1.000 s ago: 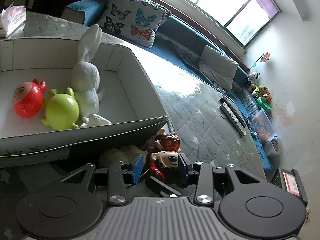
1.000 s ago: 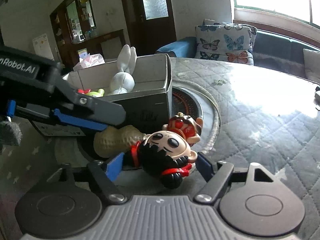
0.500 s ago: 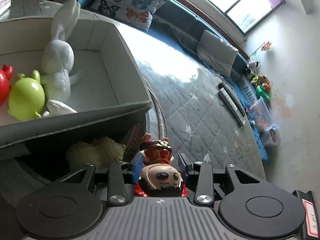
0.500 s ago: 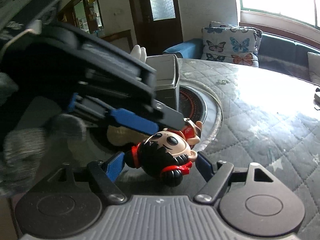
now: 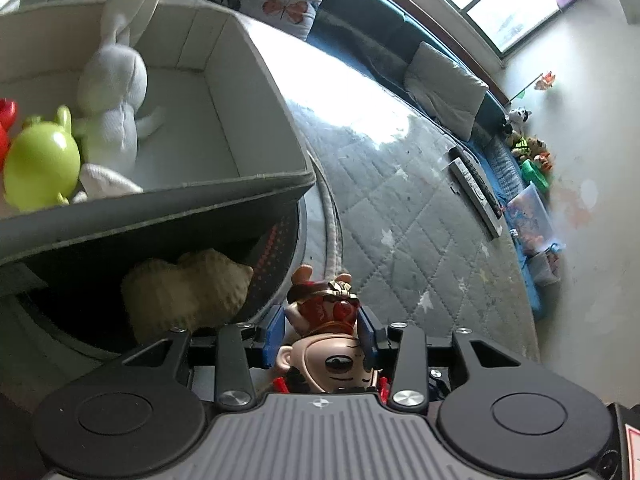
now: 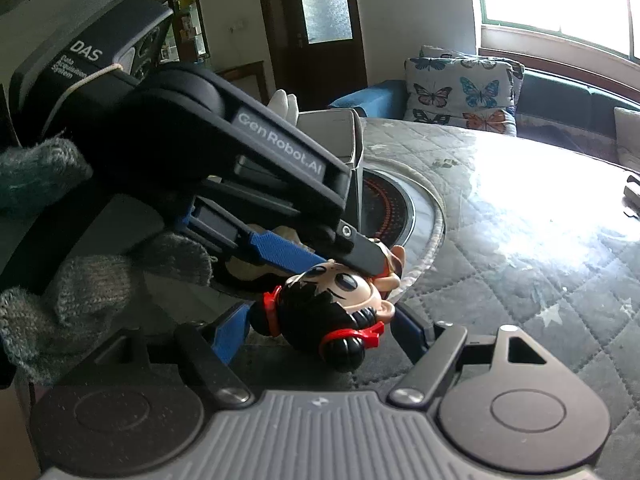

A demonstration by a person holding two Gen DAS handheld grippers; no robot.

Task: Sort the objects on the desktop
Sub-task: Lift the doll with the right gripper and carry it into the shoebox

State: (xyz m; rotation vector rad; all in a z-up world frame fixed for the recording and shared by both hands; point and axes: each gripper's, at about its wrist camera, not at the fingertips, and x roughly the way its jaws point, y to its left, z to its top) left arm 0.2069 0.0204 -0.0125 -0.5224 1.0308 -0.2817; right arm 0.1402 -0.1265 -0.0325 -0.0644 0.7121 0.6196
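A black-haired doll head (image 6: pixel 328 308) with red hair ties lies on the table between the open fingers of my right gripper (image 6: pixel 320 332). Just beyond it lies a red-faced crowned figure (image 5: pixel 326 308). My left gripper (image 5: pixel 323 330) has its blue pads on either side of this figure, which looks gripped; in the right wrist view the left gripper (image 6: pixel 376 258) comes in from the left over the doll head (image 5: pixel 332 364). The grey storage box (image 5: pixel 256 60) holds a white rabbit (image 5: pixel 116 92), a green toy (image 5: pixel 40 164) and a red toy (image 5: pixel 6 120).
A cream peanut-shaped plush (image 5: pixel 184 292) lies by the box's front wall, on a round cooktop inset (image 6: pixel 392 204). Remote controls (image 5: pixel 476 188) lie far right on the quilted cover. Butterfly cushions (image 6: pixel 460 88) and a sofa line the far edge.
My left gripper has moved forward and down past the doll head, and its pads have closed around the red-faced figure. My right gripper has stayed open around the doll head.
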